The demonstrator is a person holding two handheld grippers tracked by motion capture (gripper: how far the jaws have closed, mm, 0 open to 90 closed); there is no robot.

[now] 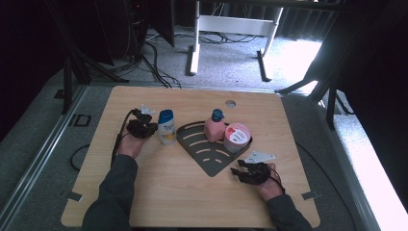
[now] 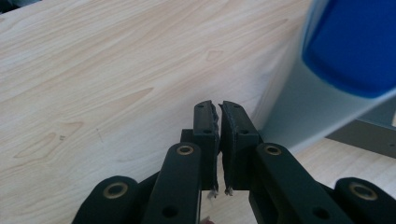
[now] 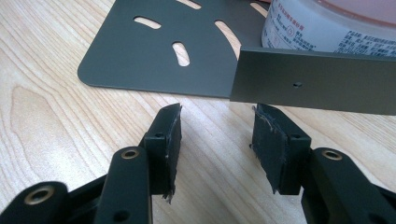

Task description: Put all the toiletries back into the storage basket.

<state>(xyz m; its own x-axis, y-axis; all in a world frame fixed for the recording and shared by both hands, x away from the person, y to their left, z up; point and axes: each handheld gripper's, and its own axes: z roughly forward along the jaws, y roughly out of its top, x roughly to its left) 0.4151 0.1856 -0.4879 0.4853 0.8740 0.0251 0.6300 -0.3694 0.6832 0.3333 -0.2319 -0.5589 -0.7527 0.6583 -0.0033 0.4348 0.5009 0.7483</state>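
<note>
Nearest the person, at the worktop's (image 1: 183, 192) front right, the right gripper (image 1: 243, 169) rests in a hand (image 1: 267, 185) with its jaws spread wide and nothing between them; in the right gripper view its pads (image 3: 173, 140) stand well apart over bare wood. Just ahead of that gripper lies the rounded corner of a dark slotted tray (image 1: 211, 163), a flat fan-shaped plate whose raised edge strip (image 3: 317, 86) crosses in front of the right jaw. Beyond that strip, on the tray, stands a white tub (image 1: 236, 137) with a pink lid, and touching or just beside it on its left a pink bottle (image 1: 214, 127) with a blue cap. Farther up on the left side, the left gripper (image 1: 151, 128) is held in the other hand (image 1: 130, 144), jaws drawn together with only a sliver of gap and gripping nothing, as the left gripper view shows the pads (image 2: 212, 126) nearly meeting. Just to the right of that gripper's tips stands a white bottle (image 1: 167, 127) with a blue cap, upright on the wood beside the tray's left edge; whether the tips touch it I cannot tell. Past the worktop's far edge lie grey carpet (image 1: 226, 57), cables (image 1: 156, 65) and a white frame (image 1: 231, 29).
</note>
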